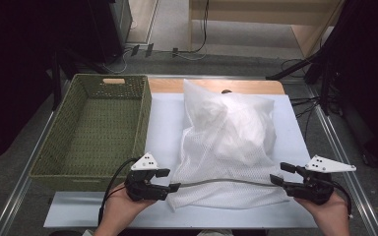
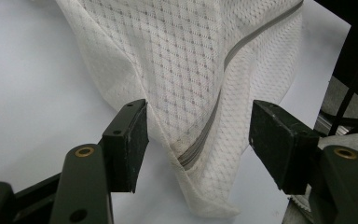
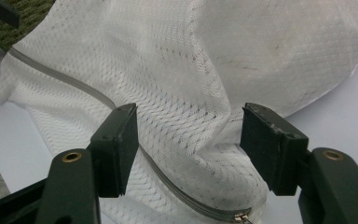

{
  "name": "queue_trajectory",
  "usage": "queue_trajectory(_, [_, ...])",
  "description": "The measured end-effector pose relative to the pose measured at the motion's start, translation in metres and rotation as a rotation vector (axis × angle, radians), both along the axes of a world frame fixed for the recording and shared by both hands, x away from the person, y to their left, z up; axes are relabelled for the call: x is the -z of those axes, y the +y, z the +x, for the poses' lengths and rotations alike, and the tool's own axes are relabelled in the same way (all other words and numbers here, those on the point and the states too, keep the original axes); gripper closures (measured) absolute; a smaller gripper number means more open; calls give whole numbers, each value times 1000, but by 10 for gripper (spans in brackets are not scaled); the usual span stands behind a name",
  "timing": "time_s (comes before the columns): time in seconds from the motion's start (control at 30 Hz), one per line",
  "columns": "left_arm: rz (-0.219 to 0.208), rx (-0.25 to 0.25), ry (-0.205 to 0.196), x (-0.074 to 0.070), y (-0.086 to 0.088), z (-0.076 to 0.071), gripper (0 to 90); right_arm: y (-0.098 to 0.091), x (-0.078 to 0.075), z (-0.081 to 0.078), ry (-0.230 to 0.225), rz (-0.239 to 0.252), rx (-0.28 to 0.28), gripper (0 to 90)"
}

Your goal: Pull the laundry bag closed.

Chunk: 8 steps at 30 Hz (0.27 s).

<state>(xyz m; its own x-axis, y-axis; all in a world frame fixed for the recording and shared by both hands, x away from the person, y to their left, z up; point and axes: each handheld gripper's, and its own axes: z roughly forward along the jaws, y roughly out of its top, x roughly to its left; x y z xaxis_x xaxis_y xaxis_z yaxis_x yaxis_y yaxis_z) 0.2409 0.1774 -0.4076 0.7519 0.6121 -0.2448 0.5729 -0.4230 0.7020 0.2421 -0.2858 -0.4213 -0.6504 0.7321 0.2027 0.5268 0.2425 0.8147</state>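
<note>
A white mesh bag (image 1: 226, 157) stuffed with white fabric lies on the white table sheet (image 1: 162, 123), its grey zipper (image 1: 226, 181) running along the near edge. My left gripper (image 1: 171, 180) sits at the bag's near-left corner. In the left gripper view the jaws of that gripper (image 2: 198, 144) stand apart, with the corner and zipper end (image 2: 191, 156) lying loose between them. My right gripper (image 1: 279, 173) is at the near-right corner, open. In the right gripper view mesh bulges between its pads (image 3: 189, 144) without being pinched, and the zipper pull (image 3: 239, 217) lies just below.
A green woven basket (image 1: 145, 118) stands at the left of the table, close beside the bag. A wooden strip (image 1: 167, 85) runs along the far edge, and metal rails (image 1: 342, 157) frame the sides. Cables and dark stands crowd the floor beyond.
</note>
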Motion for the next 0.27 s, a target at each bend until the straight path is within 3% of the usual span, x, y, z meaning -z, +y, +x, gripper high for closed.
queue_trajectory(0.27, [-1, -5, 5, 0, 0, 1, 376, 0, 0, 0, 0, -4, 0, 374])
